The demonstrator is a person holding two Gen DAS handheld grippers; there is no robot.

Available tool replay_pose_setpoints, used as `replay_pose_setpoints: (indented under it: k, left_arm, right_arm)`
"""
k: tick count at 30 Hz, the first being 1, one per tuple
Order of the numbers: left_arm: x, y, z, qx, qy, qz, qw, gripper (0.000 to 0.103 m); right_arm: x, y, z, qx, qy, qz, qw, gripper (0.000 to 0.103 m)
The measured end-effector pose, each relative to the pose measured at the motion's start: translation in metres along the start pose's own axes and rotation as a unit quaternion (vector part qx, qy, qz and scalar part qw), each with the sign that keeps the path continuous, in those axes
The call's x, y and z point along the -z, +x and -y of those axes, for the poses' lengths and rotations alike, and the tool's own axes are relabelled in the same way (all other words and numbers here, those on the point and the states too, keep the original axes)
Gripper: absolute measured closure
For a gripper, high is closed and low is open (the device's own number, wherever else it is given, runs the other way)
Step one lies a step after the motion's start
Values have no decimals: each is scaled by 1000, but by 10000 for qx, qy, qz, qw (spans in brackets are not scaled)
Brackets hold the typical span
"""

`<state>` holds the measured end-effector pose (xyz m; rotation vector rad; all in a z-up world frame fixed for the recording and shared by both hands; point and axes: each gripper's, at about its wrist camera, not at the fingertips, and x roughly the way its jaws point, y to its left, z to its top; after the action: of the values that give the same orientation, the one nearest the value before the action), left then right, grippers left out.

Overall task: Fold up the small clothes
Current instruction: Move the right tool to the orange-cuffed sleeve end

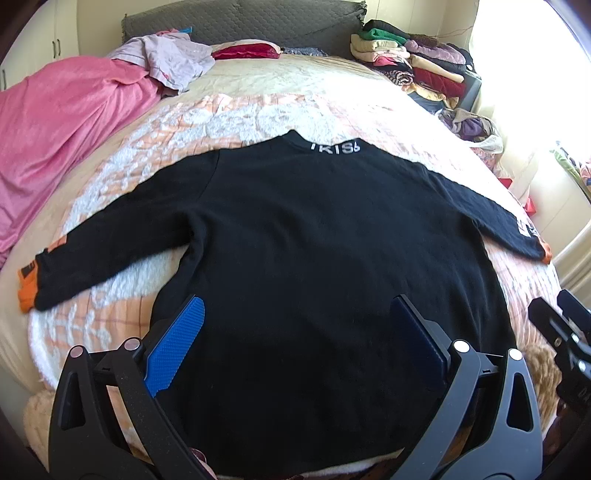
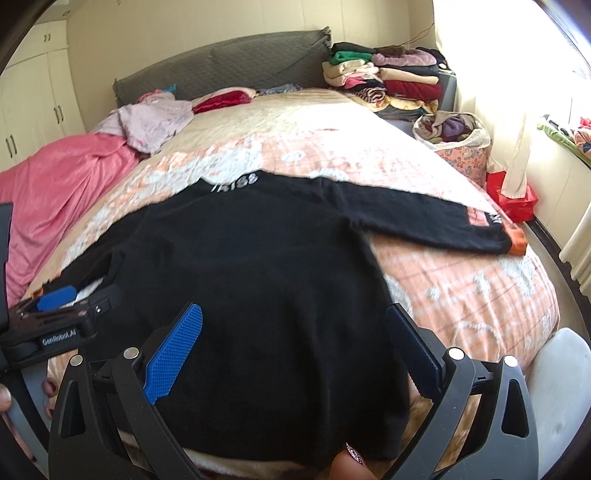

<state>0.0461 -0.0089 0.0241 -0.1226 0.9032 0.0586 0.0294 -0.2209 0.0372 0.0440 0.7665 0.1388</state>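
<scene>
Sunny bedroom, bed takes up most of it

Grey quilted headboard [image 2: 229, 62] against a cream wall, white wardrobe doors [image 2: 33, 107] off to the left, and strong daylight pouring through the window [image 1: 532, 33] on the right past a pale curtain [image 2: 517, 155].

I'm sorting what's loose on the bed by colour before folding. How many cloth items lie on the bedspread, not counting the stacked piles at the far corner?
Black: 1, the sweater spread flat
Pink: 1, the blanket along the left side
Pale lilac: 1, the crumpled garment near the headboard
Red: 1, the folded piece beside it
Total: 4
</scene>
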Motion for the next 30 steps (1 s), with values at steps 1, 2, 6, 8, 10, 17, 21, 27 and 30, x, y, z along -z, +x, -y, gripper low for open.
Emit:
replay_pose_setpoints:
  k: [1, 2, 6, 8, 10, 17, 21, 27, 30]
  left_arm:
    - [-3, 1, 1, 16, 7, 3, 10000, 8]
    - [-6, 2, 3, 26, 16, 7, 10000, 8]
    - [-20, 9, 7, 33, 27, 1, 10000, 8]
    - [-27, 13, 8, 33, 18, -14, 10000, 8]
    - [-32, 15, 9, 64, 23, -11, 10000, 8]
    - [-51, 27, 16, 100, 55, -47, 9999, 8]
    - [-62, 37, 24, 87, 130, -83, 9998, 8]
    - [-78, 54, 34, 191, 203, -198, 9994, 8]
    - [-86, 60, 41, 214, 245, -196, 9993, 8]
  right_arm:
    - [-3, 1, 2, 7, 27, 6, 10000, 4]
    - [-7, 3, 5, 5, 73, 10, 10000, 4]
    - [-20, 10, 16, 84, 229, 8, 9997, 4]
    - [-24, 14, 21, 142, 278, 0, 9995, 4]
    - [-28, 18, 26, 206, 336, 0, 9992, 4]
    - [-40, 35, 46, 419, 556, -57, 9976, 4]
    - [-46, 45, 62, 495, 720, -95, 9961, 4]
    - [-55, 58, 94, 601, 1105, -171, 9919, 4]
    - [-61, 62, 115, 729, 1322, -147, 9884, 4]
